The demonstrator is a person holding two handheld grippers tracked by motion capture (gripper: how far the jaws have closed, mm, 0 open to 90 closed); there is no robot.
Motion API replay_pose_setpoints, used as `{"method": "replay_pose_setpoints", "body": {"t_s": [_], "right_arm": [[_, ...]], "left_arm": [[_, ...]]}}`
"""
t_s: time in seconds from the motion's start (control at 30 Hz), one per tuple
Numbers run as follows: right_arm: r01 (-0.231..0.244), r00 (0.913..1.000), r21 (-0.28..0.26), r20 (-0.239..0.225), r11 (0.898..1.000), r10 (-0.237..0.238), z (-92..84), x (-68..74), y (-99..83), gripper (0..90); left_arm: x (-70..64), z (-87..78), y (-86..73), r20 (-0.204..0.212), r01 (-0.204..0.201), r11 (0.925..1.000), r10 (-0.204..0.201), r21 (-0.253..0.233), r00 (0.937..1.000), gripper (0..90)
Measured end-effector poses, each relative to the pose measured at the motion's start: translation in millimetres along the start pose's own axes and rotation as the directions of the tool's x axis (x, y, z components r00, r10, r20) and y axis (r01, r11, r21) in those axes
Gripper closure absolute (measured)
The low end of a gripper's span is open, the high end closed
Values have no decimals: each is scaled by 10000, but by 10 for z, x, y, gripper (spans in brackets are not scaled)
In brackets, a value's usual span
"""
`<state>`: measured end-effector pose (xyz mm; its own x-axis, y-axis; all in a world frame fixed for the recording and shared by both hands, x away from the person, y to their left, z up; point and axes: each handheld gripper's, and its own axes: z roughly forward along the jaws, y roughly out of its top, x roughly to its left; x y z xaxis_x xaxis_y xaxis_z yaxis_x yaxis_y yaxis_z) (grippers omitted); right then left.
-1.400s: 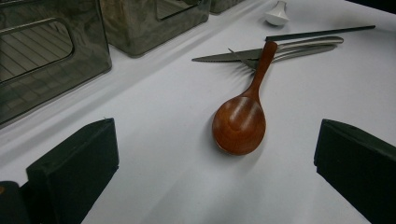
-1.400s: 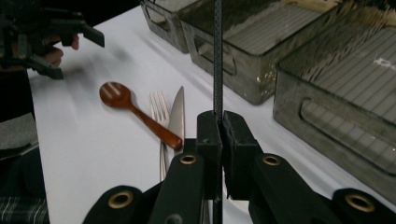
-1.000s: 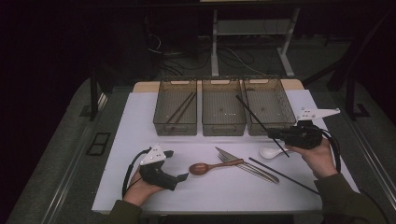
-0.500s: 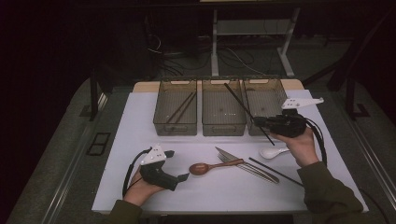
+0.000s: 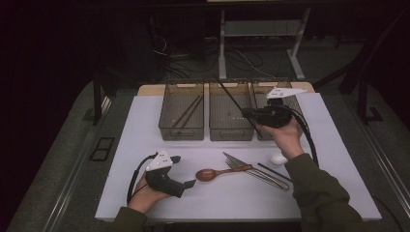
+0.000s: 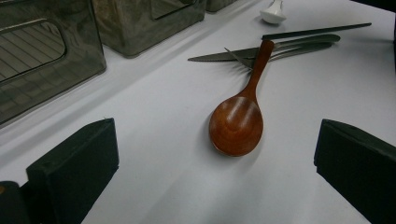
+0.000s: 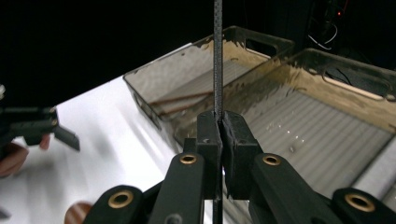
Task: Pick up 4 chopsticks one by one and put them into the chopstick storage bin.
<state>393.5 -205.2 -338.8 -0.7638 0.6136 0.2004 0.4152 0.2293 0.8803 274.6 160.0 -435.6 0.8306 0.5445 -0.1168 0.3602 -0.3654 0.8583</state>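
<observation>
My right gripper (image 5: pixel 247 114) is shut on a thin black chopstick (image 5: pixel 227 94) and holds it above the middle clear bin (image 5: pixel 231 133). In the right gripper view the chopstick (image 7: pixel 217 56) runs straight up from between the pressed pads (image 7: pixel 209 133). The left bin (image 5: pixel 181 132) holds a pair of brown chopsticks (image 5: pixel 188 111). My left gripper (image 5: pixel 183 170) rests on the white table near the front, open, with its jaws wide apart. A wooden spoon (image 6: pixel 238 121) lies just beyond them, untouched.
A third bin (image 5: pixel 264 136) stands at the right of the row. On the table lie a knife and fork (image 5: pixel 256 173), another black chopstick (image 5: pixel 273 172) and a small white spoon (image 5: pixel 278 158). The table's white top (image 5: pixel 135 145) ends close behind the bins.
The right hand has carried the chopstick left and away from the person, from beside the right bin to over the middle bin. The left hand has stayed still.
</observation>
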Motion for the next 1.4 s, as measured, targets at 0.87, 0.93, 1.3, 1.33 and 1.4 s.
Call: {"method": "replay_pose_setpoints", "body": {"t_s": [0.87,0.93,1.3,1.33,1.4], "right_arm": [[-322,9995,136,0,9994,322,1111,199,482,855],[-327,9995,199,0,9993,327,1204,224,499,855],[-141,9999,776,-29,9969,144,1714,367,561,855],[-189,9998,780,-20,9968,191,1754,381,565,855],[-169,9998,867,-64,9961,176,1825,404,571,855]], "left_arm": [[-11,-15,22,117,-55,9999,56,-87,9999,0],[-8,-15,22,120,-106,9999,108,-101,9999,0],[-9,-20,30,191,-109,9998,111,-139,9998,0],[-10,-20,29,196,-99,9999,102,-138,9998,0],[-11,-18,28,206,-76,9998,80,-171,9998,0]]}}
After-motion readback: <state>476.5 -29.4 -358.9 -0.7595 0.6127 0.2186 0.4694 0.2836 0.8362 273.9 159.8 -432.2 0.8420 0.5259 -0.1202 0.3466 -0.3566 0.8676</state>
